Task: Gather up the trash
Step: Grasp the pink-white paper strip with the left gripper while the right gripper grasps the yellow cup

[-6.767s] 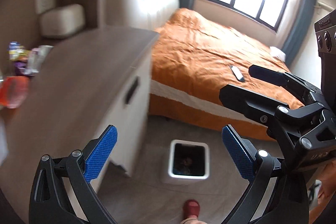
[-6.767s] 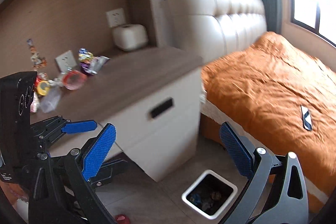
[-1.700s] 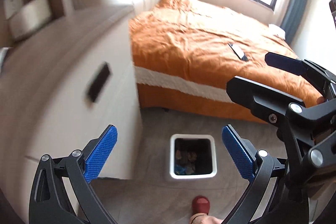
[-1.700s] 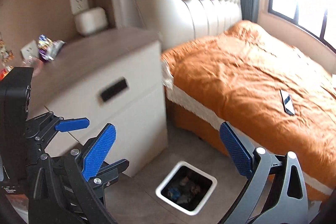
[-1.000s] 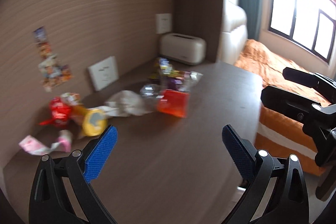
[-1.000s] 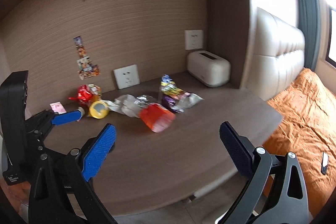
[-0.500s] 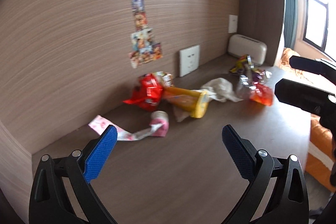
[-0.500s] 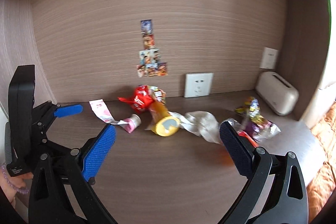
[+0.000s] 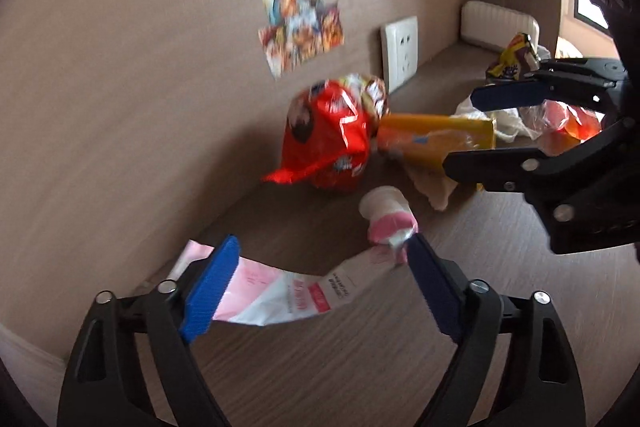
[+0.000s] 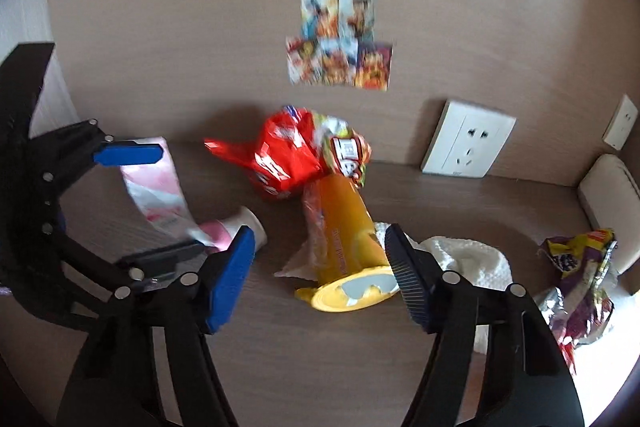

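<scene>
Both grippers have dropped closer to the litter than half a second ago. The pink-and-white wrapper (image 9: 288, 291) lies between the left gripper (image 9: 320, 283) fingers, which are closing, not yet pressing it. The yellow tube (image 10: 344, 247) lies between the right gripper (image 10: 320, 275) fingers, also closing, untouched. Beyond both lies the red snack bag (image 9: 328, 139), on the wooden desktop (image 9: 360, 367).

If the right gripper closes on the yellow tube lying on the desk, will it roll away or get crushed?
The yellow tube lies on its side, so a nudge may roll it. It flares toward its torn foil end, so it would probably curve, not run straight. It looks like thin, empty packaging: likely light and easily dented between the closing right gripper.
</scene>
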The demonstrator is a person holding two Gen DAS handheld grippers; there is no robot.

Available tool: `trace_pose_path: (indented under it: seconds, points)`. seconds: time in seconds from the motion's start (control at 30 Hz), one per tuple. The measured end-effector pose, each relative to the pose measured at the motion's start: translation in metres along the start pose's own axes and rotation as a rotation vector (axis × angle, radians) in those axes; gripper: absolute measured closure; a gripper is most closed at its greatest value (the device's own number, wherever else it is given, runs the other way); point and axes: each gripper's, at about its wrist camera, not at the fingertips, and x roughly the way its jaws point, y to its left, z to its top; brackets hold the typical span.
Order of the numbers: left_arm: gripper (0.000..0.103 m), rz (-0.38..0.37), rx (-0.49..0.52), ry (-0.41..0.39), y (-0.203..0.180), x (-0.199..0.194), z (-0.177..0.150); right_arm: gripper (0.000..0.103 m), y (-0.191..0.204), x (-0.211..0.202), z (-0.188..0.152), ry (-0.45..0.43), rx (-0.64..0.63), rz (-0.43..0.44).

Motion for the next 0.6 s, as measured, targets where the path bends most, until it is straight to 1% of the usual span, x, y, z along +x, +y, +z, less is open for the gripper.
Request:
trace_pose_path:
  seconds: [0.1,0.13,0.17,0.2,0.23,0.27,0.3,0.33,0.4,0.43,0.5,0.6]
  points:
    - [0.027,-0.027,-0.001,0.044,0.001,0.015,0.000,0.034,-0.002,0.010,-0.001,0.013,-0.015,-0.003]
    - [0.028,-0.023,0.012,0.056,0.000,0.019,0.000,0.034,-0.003,0.013,0.000,0.023,-0.016,0.001]
    - [0.032,-0.021,0.027,0.073,-0.002,0.023,0.000,0.034,-0.004,0.017,0.000,0.030,-0.016,0.003]
    - [0.037,-0.040,0.021,0.083,-0.002,0.028,0.000,0.035,-0.005,0.021,0.000,0.042,-0.018,0.001]
    - [0.043,-0.066,-0.010,0.093,0.002,0.031,0.001,0.043,-0.006,0.026,-0.001,0.058,-0.022,0.000]
    - [0.048,-0.110,-0.067,0.104,0.007,0.033,0.003,0.048,-0.007,0.032,-0.004,0.074,-0.021,0.006]
    - [0.058,-0.121,-0.088,0.102,0.009,0.033,0.003,0.049,-0.009,0.033,-0.006,0.071,-0.013,0.013]
    - [0.069,-0.106,-0.094,0.096,0.009,0.033,0.004,0.050,-0.010,0.031,-0.006,0.065,-0.008,0.020]
    - [0.078,-0.083,-0.102,0.097,0.009,0.031,0.006,0.050,-0.012,0.023,-0.006,0.047,0.003,0.029]
    - [0.085,-0.077,-0.110,0.089,0.008,0.028,0.006,0.050,-0.013,0.017,-0.006,0.033,0.013,0.034]
    - [0.093,-0.088,-0.141,0.069,0.006,0.016,0.008,0.050,-0.015,0.000,-0.002,0.001,0.034,0.038]
    - [0.093,-0.102,-0.175,0.042,0.003,0.001,0.008,0.051,-0.017,-0.025,0.000,-0.037,0.070,0.057]
